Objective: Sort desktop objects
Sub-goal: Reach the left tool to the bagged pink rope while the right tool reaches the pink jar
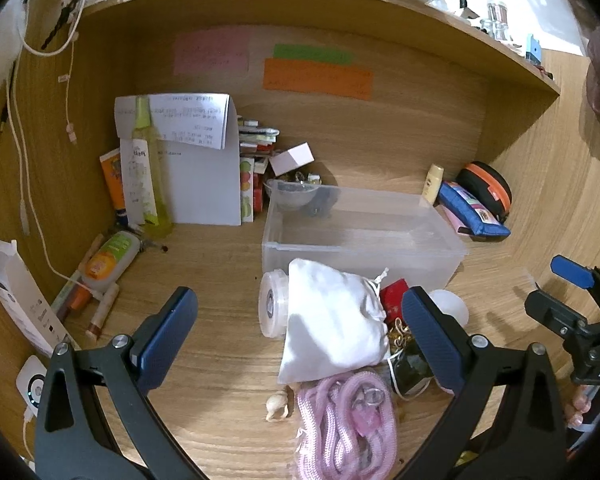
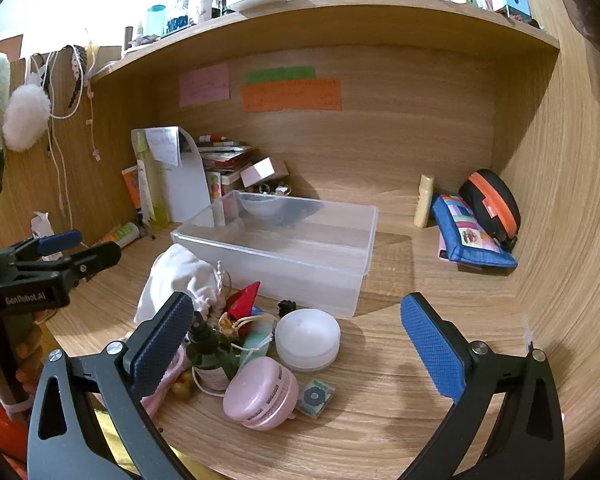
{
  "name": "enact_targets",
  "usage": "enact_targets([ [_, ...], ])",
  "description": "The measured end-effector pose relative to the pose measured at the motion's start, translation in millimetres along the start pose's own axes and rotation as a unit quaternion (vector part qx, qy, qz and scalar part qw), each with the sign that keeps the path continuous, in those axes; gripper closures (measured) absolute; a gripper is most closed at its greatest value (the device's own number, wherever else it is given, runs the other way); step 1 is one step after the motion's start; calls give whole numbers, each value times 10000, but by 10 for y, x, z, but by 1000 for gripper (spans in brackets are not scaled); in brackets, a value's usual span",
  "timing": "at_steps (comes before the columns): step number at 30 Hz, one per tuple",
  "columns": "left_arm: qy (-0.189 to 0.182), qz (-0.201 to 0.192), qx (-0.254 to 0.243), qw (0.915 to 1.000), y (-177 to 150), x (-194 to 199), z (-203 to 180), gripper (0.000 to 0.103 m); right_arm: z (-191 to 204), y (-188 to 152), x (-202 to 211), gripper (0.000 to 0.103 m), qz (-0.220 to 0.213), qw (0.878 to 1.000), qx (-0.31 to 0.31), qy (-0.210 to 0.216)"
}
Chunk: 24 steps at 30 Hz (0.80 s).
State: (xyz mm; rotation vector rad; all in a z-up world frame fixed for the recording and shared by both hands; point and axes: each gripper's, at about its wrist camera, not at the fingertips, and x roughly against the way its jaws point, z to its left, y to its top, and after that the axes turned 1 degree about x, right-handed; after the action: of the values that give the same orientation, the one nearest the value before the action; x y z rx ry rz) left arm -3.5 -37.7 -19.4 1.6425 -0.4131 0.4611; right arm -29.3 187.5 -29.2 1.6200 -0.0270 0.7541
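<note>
Pink cord [image 1: 346,424] lay closest under my left gripper [image 1: 300,336], jaws spread and holding nothing; my right gripper [image 2: 296,344] was spread too, above the pink round case [image 2: 260,398]. Sorting had barely begun, I judged: the clear plastic bin [image 2: 364,224] looked bare, while the white drawstring pouch [image 1: 332,320], white round container [image 2: 308,338] and dark bottle [image 2: 208,354] sat heaped just before it, crowding any pick.

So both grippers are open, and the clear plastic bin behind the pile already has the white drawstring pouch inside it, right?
Not quite. The white drawstring pouch lies on the desk in front of the clear plastic bin, not inside it, as the left wrist view shows. Both the left gripper and right gripper are open.
</note>
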Motion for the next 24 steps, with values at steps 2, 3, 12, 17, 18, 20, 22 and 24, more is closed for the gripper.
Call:
enact_targets([
  [2,-13,120,-28,9999,-26,-28,21,0,-3,-25,-33,0,66,10000,36,-31],
  [3,12,174,-49,9998,-44,-41,26,0,-6,-47,-59,0,124,9999,70,-58],
  [12,93,739,-255,9969,-300,-98,-12,0,15,-267,-222,0,551,9982,230,-33],
  [17,13,1135,-571,9919,-536,-137,-168,0,77,-401,-305,0,757,9965,344,83],
  [18,-28,1221,-601,9907,-578,-157,-189,0,86,-426,-321,0,799,9961,356,124],
  [20,-138,1430,-600,9878,-666,-203,-208,0,93,-463,-357,0,882,9953,360,200],
  [22,-230,1627,-540,9849,-731,-249,-204,0,78,-499,-400,0,970,9943,314,311],
  [24,-343,1837,-450,9814,-794,-298,-179,0,48,-528,-439,0,1061,9933,242,398],
])
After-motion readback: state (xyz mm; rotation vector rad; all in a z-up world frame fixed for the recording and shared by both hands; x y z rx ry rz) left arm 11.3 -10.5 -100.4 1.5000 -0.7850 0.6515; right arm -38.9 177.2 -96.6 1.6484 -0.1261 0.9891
